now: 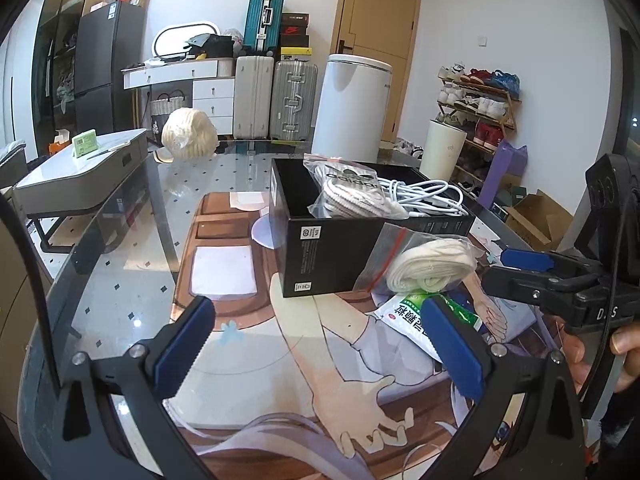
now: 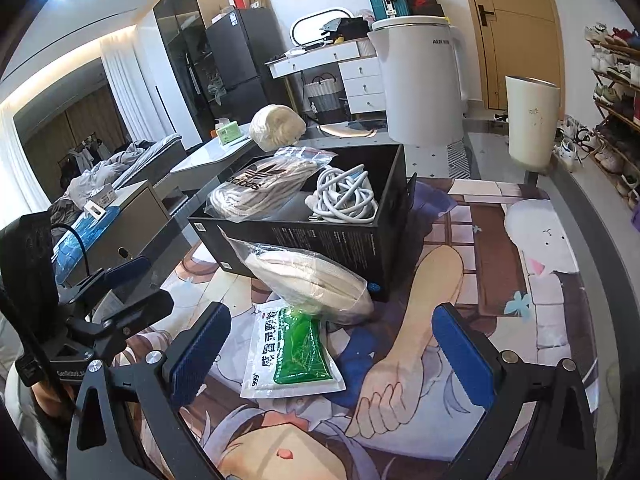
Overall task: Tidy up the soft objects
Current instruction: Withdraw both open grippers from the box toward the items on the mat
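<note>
Two soft items boxed, at least two still waiting outside.

Left wrist view: the left tongs [image 1: 316, 344] are gaping wide and empty over the counter [image 1: 132, 280], while the black box [image 1: 340, 256] is already holding bagged adidas laces [image 1: 352, 192] and a white cable [image 1: 432, 198]. Right wrist view: the right tongs [image 2: 332, 350] are hanging wide and empty above the green-and-white sachet [image 2: 290, 350]; a bagged cream roll [image 2: 308, 280] is leaning on the box, unpacked.

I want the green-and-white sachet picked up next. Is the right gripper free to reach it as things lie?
Probably yes. The right gripper is open and empty, the sachet lies flat just ahead between its fingers. Only the bagged white roll rests over its far edge.
</note>
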Demonstrator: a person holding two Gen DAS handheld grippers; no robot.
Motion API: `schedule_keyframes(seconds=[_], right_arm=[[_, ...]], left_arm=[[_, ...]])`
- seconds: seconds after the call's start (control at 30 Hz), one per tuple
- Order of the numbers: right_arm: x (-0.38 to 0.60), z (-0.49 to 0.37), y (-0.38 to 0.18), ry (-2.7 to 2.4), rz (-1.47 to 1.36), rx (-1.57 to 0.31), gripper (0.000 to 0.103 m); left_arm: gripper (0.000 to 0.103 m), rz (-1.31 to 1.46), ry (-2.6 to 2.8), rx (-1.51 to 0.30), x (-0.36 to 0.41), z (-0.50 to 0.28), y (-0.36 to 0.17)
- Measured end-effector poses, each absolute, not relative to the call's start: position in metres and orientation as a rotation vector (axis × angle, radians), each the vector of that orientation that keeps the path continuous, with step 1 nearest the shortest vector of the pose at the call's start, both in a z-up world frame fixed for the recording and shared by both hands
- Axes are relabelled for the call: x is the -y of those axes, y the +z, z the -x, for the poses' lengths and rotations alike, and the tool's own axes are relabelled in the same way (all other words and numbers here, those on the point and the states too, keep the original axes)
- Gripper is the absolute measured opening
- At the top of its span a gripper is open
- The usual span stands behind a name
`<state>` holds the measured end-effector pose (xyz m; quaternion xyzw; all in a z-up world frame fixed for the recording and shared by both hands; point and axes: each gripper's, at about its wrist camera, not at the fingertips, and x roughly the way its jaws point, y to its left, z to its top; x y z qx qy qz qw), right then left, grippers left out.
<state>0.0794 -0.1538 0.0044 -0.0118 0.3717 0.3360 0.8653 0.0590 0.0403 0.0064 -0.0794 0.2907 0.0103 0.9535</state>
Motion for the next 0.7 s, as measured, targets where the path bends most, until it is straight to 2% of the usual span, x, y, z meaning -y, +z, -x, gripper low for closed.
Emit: schedule_keyframes(seconds=[0.7], right_arm=[[0.117, -0.095, -0.004, 0.685, 0.083, -0.822, 0.102]], left_arm=[[0.103, 0.243, 0.008, -0.604, -0.053, -0.058, -0.001]])
